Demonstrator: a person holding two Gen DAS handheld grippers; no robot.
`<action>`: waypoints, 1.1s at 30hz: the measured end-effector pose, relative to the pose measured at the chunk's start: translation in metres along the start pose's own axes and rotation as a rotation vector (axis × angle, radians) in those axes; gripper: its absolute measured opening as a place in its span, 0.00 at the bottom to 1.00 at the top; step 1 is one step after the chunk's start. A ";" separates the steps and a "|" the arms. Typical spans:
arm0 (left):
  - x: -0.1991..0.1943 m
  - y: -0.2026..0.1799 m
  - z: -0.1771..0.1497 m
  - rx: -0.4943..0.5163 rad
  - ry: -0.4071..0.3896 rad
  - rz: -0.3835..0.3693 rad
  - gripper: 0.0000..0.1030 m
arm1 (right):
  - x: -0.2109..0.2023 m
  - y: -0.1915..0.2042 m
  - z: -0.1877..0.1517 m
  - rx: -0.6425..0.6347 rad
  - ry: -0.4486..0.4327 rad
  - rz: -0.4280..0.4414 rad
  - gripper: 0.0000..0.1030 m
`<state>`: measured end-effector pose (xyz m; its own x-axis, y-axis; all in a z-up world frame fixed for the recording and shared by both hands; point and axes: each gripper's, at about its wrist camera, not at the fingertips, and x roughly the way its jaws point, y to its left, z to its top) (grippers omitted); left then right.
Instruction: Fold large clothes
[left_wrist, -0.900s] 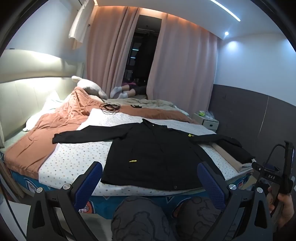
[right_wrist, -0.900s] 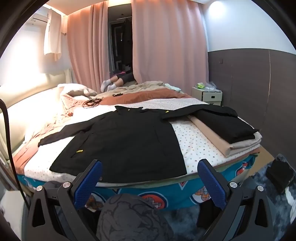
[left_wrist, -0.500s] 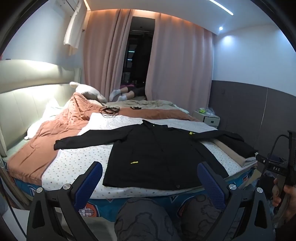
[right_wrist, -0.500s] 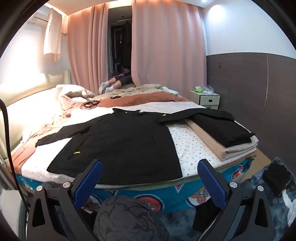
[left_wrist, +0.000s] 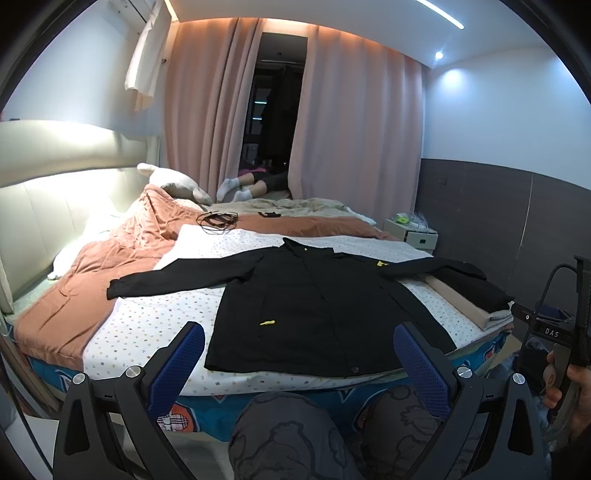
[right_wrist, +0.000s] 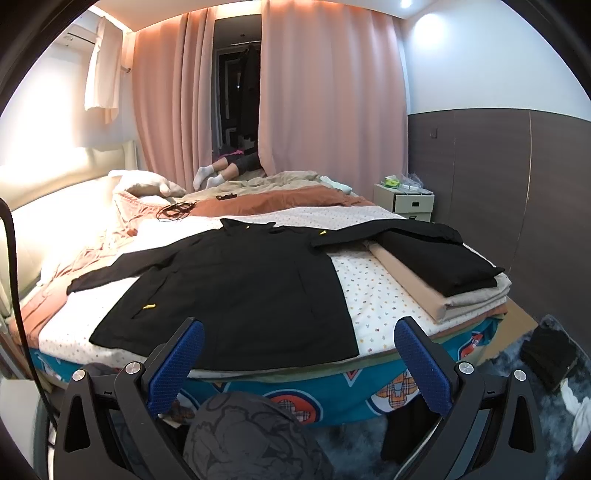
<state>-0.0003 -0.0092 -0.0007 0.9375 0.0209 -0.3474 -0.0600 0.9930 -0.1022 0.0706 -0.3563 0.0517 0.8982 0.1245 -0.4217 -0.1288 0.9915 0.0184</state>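
A large black jacket (left_wrist: 314, 302) (right_wrist: 236, 288) lies spread flat on the dotted sheet of the bed (left_wrist: 147, 325), sleeves stretched to both sides, collar at the far end. Its right sleeve (right_wrist: 384, 230) drapes over a stack of folded clothes (right_wrist: 443, 273). My left gripper (left_wrist: 298, 358) stands open in front of the bed's near edge, nothing between its blue pads. My right gripper (right_wrist: 298, 356) is open too, short of the jacket's hem, holding nothing. In the left wrist view the right gripper's body (left_wrist: 561, 332) shows at the far right, held by a hand.
The person's knees (left_wrist: 295, 435) fill the bottom of both views. An orange blanket (left_wrist: 110, 258) and a cable coil (left_wrist: 216, 219) lie at the bed's far left. A nightstand (right_wrist: 404, 201) stands against the dark wall. Another person's legs (right_wrist: 225, 170) lie by the pink curtains.
Both views have tilted up slightly and drawn back a little, so the bed sits lower in frame. The jacket has not moved and both grippers stay open.
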 end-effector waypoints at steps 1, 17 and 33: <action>0.000 0.000 0.000 0.000 0.000 0.000 0.99 | -0.001 0.000 0.000 0.000 -0.002 0.000 1.00; -0.001 -0.002 -0.001 0.002 -0.003 -0.008 0.99 | -0.005 0.000 -0.001 -0.004 -0.016 0.005 1.00; -0.007 0.003 -0.005 -0.004 -0.016 -0.028 0.99 | -0.012 0.012 -0.010 -0.007 -0.030 -0.001 1.00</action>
<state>-0.0086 -0.0068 -0.0033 0.9443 -0.0051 -0.3290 -0.0349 0.9927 -0.1154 0.0544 -0.3466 0.0481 0.9103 0.1245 -0.3947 -0.1306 0.9914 0.0114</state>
